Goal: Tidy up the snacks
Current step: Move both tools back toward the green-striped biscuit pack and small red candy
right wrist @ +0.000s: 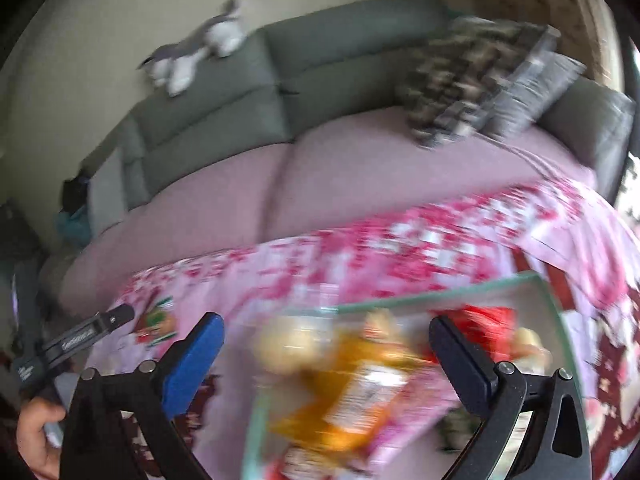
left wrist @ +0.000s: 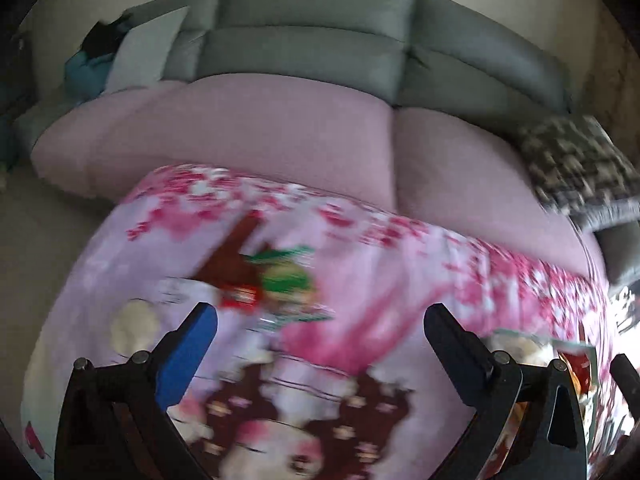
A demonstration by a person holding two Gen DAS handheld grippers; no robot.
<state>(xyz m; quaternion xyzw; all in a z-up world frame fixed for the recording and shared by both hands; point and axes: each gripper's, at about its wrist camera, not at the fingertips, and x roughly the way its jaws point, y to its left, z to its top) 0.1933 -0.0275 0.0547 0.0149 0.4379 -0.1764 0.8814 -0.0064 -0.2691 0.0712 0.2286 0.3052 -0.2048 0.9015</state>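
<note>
Orange snack bag (right wrist: 352, 396) in glass tray (right wrist: 440, 288), between spread right fingers (right wrist: 460, 356).

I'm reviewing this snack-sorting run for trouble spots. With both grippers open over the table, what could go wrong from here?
1. The glass bin already looks full, so another packet might slide off.
2. The green packet lies flat on the tablecloth, so the left gripper could pinch the cloth with it.

A snack packet (left wrist: 276, 288) lies on the table (left wrist: 380, 264) ahead of the left gripper (left wrist: 320, 320); the sofa (left wrist: 312, 52) stands behind the table.
</note>
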